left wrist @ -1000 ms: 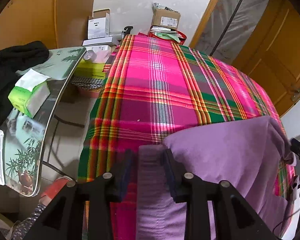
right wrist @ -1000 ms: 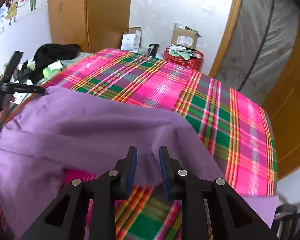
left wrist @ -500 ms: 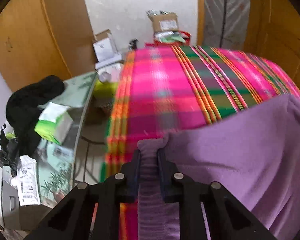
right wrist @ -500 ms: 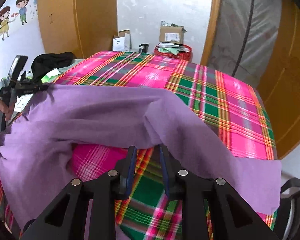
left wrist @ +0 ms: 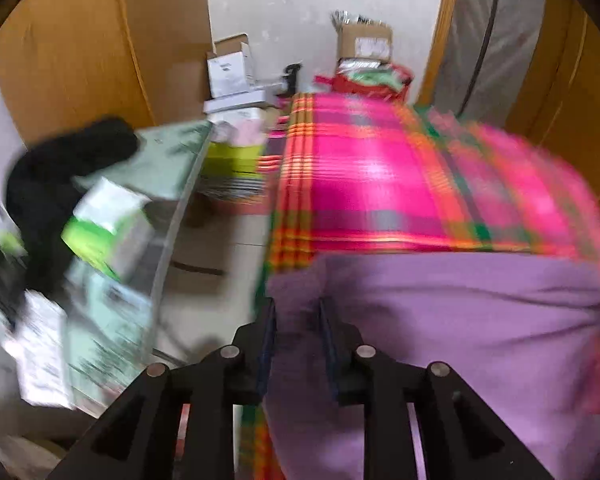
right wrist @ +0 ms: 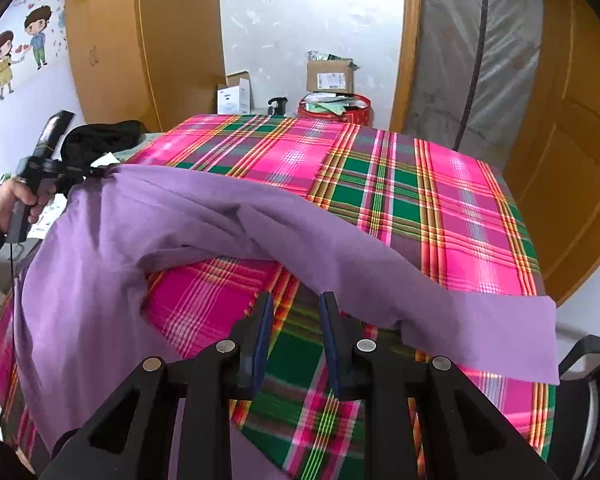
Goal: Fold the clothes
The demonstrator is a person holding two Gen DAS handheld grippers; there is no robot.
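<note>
Your left tool (left wrist: 296, 306) has just eased its jaws wider around the purple garment (right wrist: 140, 216) corner: pinch firmly; your right tool (right wrist: 294, 300), narrowly open, holds nothing

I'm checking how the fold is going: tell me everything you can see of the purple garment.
The purple garment is plain, soft cloth, draped in a raised arc over the plaid cloth. One flat end lies at the table's right edge. The left gripper, its jaws just reopening, has fabric between its fingers; the right gripper has nothing between its fingers.
</note>
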